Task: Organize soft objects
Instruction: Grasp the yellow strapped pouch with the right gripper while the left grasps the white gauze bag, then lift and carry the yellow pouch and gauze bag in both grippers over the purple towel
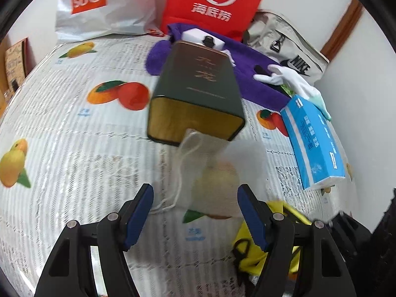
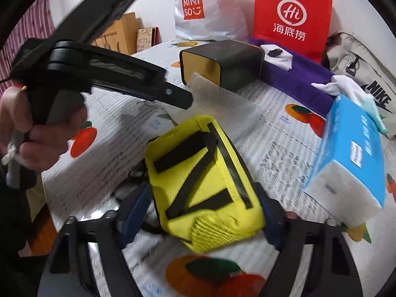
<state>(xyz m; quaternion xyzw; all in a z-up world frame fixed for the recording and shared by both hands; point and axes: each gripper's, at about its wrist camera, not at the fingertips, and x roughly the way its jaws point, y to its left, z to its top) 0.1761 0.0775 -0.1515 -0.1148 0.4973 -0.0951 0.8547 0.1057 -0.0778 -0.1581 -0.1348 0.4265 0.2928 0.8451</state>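
Observation:
A sheer mesh drawstring pouch (image 1: 198,173) lies on the fruit-print tablecloth, its top edge against the open end of a dark green tin (image 1: 198,94) lying on its side. My left gripper (image 1: 195,210) is open just in front of the pouch, holding nothing. In the right wrist view, a yellow pouch with black straps (image 2: 203,185) sits between the fingers of my right gripper (image 2: 203,212), which press its sides. The left gripper (image 2: 118,74) shows there too, above the tin (image 2: 222,64) and the mesh pouch (image 2: 217,99).
A purple cloth (image 1: 250,74) with a white glove (image 1: 297,84) lies behind the tin. A blue tissue pack (image 1: 314,143) is at the right. A Miniso bag (image 1: 99,5), a red bag (image 1: 215,2) and a Nike bag (image 1: 287,47) stand along the wall.

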